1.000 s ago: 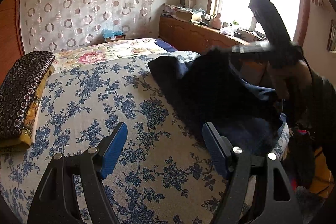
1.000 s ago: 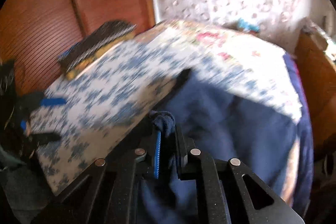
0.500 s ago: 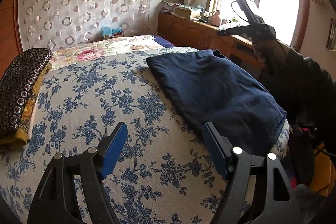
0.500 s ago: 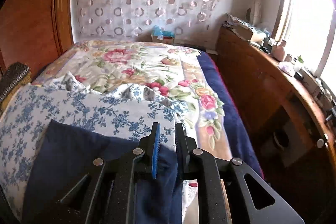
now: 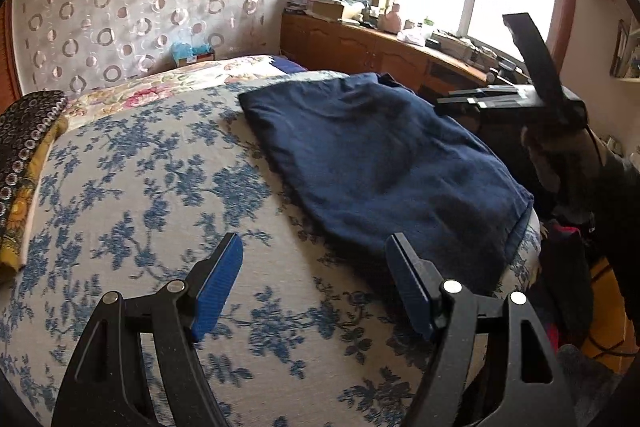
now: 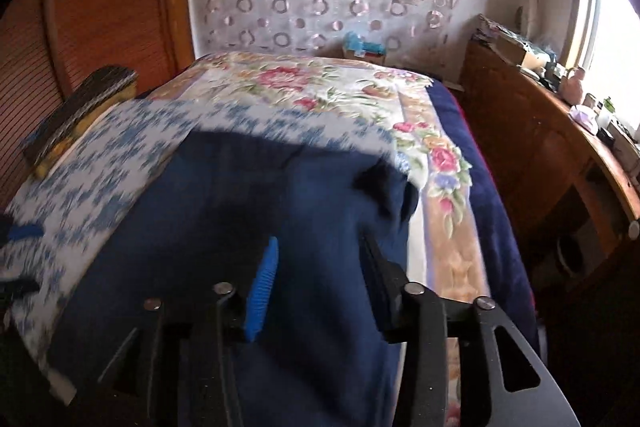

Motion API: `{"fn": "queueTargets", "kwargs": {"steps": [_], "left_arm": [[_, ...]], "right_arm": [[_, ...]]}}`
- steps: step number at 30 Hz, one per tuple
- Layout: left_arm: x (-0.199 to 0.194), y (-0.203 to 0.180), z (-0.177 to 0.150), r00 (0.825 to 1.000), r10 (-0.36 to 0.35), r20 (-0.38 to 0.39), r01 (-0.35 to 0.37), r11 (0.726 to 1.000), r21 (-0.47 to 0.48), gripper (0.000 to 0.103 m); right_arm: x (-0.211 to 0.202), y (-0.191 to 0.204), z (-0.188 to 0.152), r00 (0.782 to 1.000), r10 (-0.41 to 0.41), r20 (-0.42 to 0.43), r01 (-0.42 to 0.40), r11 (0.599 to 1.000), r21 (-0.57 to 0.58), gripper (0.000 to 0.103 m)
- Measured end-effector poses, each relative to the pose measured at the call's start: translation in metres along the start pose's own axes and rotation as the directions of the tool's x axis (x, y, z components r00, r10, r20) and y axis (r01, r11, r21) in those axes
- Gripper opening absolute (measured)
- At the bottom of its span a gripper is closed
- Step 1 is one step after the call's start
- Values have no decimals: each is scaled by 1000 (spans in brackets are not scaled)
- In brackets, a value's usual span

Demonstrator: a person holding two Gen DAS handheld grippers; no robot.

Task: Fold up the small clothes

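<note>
A dark navy garment (image 5: 384,163) lies spread flat on the right part of the bed's blue floral cover (image 5: 132,187). It also fills the right wrist view (image 6: 280,211), with a small rumpled fold at its far right corner. My left gripper (image 5: 314,283) is open and empty, above the cover just short of the garment's near edge. My right gripper (image 6: 320,263) is open and empty, right above the garment. It shows in the left wrist view (image 5: 460,99) past the garment's far right edge.
A folded dark patterned cloth on a yellow one (image 5: 24,147) lies at the bed's left edge. A pink-flower blanket (image 6: 320,83) covers the far bed. A wooden cabinet with clutter (image 5: 360,39) runs under the window on the right. A wooden panel (image 6: 100,7) stands left.
My right gripper laid the navy garment down flat, opened and let it go. It now hangs lower over the garment. My left gripper stayed open and hardly moved.
</note>
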State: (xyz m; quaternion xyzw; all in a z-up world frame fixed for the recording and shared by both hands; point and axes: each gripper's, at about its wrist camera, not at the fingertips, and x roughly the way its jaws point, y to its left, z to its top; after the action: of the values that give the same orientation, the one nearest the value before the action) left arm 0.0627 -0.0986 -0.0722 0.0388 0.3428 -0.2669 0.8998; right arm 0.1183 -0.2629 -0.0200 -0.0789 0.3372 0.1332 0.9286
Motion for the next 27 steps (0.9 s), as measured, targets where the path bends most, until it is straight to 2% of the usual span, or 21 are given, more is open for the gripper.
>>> {"fn": "queueTargets", "kwargs": {"steps": [3,7,10,13,15,16,21,24,27], "left_arm": [[4,-7,-1,1000,-8,-14,9,1000,14,75],[6,-14,-2,1000,-6,-21,6,1000,18,75],[6,-18,-3,1000,-13,-25,13,1000,20,75],[7,-24,-8,999,-24,-46,25,999,28,75],[7,-27,-10,998,-22,-55,24,999,40,75],[7,-29,-11,998,-26,-58,29,999,46,75],[8,-36,-16,994,-68,-90,73,995,61,53],[11,-39,-19,991,-87,-105,94,993,66,43],[14,-43,-21,987,-100,-129,110,991,72,41]], "right_arm": [[-15,1,-20,1000,13,-17,-13,1000,4,51],[-23,2,-31,999,42,-27,-41,999,21,51],[-32,6,-39,1000,7,-27,-7,1000,21,51],[-43,9,-50,999,26,-30,-25,999,27,52],[-47,11,-55,998,48,-44,-47,998,28,58],[-49,13,-56,998,49,-46,-48,998,27,64],[-53,14,-60,998,34,-45,-33,999,32,67],[-54,18,-60,998,43,-41,-41,999,32,67],[-48,26,-63,998,50,-41,-49,998,32,67]]}}
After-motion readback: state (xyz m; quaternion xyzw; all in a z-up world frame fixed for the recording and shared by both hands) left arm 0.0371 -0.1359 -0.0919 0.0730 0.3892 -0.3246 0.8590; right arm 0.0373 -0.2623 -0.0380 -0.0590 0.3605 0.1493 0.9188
